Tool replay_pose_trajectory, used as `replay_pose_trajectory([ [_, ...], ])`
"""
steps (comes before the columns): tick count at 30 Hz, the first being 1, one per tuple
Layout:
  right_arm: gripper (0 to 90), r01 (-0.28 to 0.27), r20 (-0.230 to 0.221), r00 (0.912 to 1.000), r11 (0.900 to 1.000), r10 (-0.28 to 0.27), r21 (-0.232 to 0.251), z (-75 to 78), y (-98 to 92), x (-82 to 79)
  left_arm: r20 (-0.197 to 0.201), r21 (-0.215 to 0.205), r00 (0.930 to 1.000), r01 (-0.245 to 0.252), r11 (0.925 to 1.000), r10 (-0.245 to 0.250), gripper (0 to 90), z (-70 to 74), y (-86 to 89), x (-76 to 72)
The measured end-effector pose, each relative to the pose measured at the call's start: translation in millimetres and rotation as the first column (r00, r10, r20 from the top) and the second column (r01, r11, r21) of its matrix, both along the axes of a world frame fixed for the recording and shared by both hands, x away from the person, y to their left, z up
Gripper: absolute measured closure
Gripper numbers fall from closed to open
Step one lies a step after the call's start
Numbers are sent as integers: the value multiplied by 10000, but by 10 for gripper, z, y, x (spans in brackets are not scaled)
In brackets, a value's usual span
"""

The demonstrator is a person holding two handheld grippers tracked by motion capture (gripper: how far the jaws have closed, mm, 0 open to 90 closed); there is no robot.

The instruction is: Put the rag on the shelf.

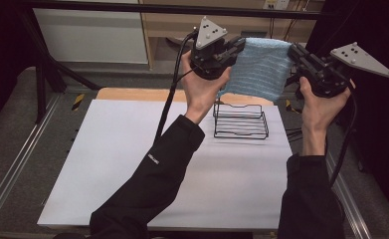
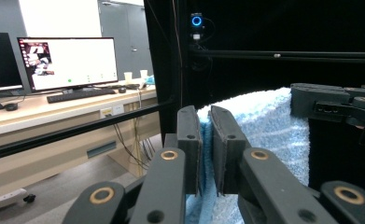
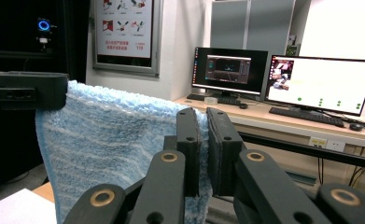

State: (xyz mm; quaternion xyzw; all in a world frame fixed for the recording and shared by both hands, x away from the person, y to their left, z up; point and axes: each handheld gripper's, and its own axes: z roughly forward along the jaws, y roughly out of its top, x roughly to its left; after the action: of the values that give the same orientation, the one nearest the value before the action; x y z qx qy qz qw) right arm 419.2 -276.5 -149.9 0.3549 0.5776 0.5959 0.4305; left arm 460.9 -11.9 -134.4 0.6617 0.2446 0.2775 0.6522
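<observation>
Tension should stay even while both grippers, left gripper and right gripper, clamp the blue towel, probably above the wire rack at 12 o'clock.

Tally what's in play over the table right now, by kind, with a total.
Blue towel: 1, held up between both grippers
Black wire rack: 1, on the table
Hand-held gripper: 2, left and right, each clamped on a top corner of the towel
Total: 4
</observation>
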Motion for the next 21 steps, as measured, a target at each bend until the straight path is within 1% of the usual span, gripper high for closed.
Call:
replay_pose_trajectory([
  [3,847,51,23,10000,10000,-51,-34,22,-9,87,23,62,9999,-99,9999,99,829,26,-20,77],
  [7,847,84,20,10000,10000,-84,-31,51,-16,220,-103,-144,9999,-95,9999,94,830,52,-24,198],
  [11,847,118,-3,9999,9999,-118,39,84,-19,364,74,140,9995,-300,9995,298,829,83,-53,298],
  [14,847,141,-27,9999,9999,-141,33,91,-25,485,126,143,9992,-369,9992,367,829,94,-64,382],
  [15,847,141,-61,9999,9999,-141,55,89,-29,525,116,105,9992,-383,9992,382,830,95,-70,411],
  [16,847,126,-96,9999,9999,-125,97,86,-32,561,126,153,9991,-403,9991,401,830,93,-74,441],
  [17,847,133,-85,9999,9999,-133,78,81,-38,597,206,176,9986,-490,9986,486,829,89,-79,472],
  [21,847,246,-159,9996,9996,-244,118,43,-43,706,106,201,9986,-511,9985,509,829,17,-104,580],
])
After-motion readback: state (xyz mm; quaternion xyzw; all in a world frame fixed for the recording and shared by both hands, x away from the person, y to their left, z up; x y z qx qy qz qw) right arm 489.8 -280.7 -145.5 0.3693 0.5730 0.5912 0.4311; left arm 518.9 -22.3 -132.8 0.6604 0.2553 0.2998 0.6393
